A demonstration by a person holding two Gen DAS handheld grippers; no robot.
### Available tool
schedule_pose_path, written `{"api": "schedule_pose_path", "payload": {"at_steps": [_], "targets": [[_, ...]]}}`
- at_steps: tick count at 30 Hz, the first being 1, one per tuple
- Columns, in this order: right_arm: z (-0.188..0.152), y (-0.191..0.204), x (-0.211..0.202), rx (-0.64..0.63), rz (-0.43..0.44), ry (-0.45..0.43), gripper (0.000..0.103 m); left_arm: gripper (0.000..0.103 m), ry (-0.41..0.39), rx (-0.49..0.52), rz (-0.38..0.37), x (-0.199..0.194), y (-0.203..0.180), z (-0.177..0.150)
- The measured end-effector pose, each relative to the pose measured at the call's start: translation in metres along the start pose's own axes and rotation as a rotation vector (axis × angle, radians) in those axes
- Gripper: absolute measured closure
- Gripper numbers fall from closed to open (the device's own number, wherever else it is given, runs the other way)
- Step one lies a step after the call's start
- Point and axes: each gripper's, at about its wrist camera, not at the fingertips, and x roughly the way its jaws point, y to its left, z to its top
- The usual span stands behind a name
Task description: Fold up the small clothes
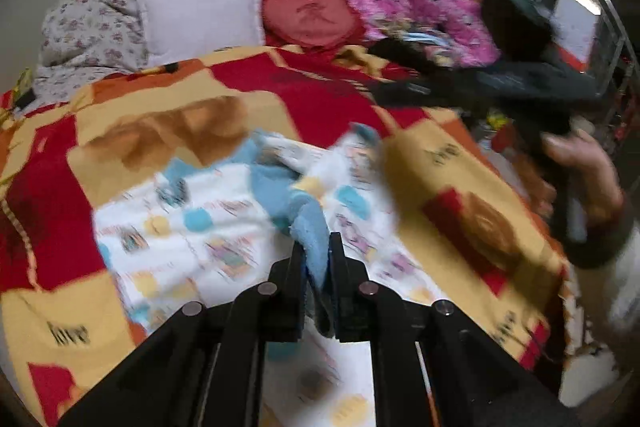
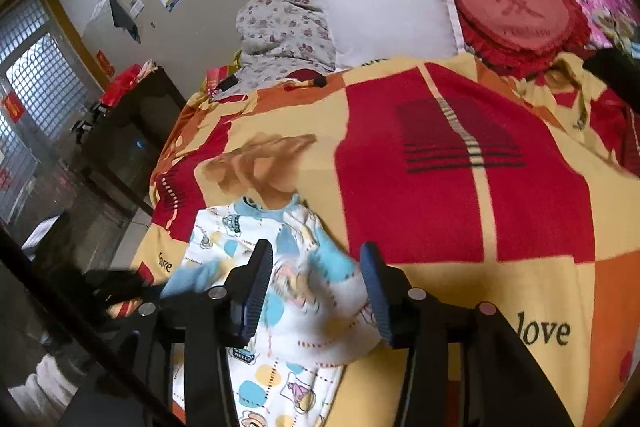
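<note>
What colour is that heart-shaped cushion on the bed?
The heart-shaped frilled cushion is red with a paler pinkish-red centre; the right wrist view shows it best.

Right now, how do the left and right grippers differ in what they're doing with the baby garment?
The left gripper has its fingers closed on a blue edge of the garment; the right gripper has its fingers spread wide, gripping nothing. The left pinches a thin blue edge; the right straddles a bunched white fold of the garment. Both hover over the checked blanket.
</note>
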Motion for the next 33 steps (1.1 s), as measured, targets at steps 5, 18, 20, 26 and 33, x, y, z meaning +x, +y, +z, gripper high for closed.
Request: {"api": "schedule_pose_path", "payload": {"at_steps": [5,18,20,26,33], "targets": [[0.0,0.017,0.014,-0.041,0.0,0.039,0.052,0.094,-0.012,0.014,-0.106,-0.008,-0.035,-0.021],[-0.039,0.001,0.017,0.028,0.081,0.154,0.047,0.094,0.047,-0.043,-0.129,-0.01,-0.033,-0.063],[-0.026,0.003,0.016,0.021,0.054,0.132,0.047,0.094,0.037,-0.042,-0.129,-0.011,-0.035,-0.064],[-0.001,0.042,0.058,-0.17,-0.102,0.243,0.046,0.094,0.039,0.0,-0.125,-0.007,-0.048,-0.064],[-0.019,0.039,0.11,-0.236,-0.194,0.365,0.088,0.094,0.033,0.003,-0.121,-0.008,-0.046,-0.061]]}}
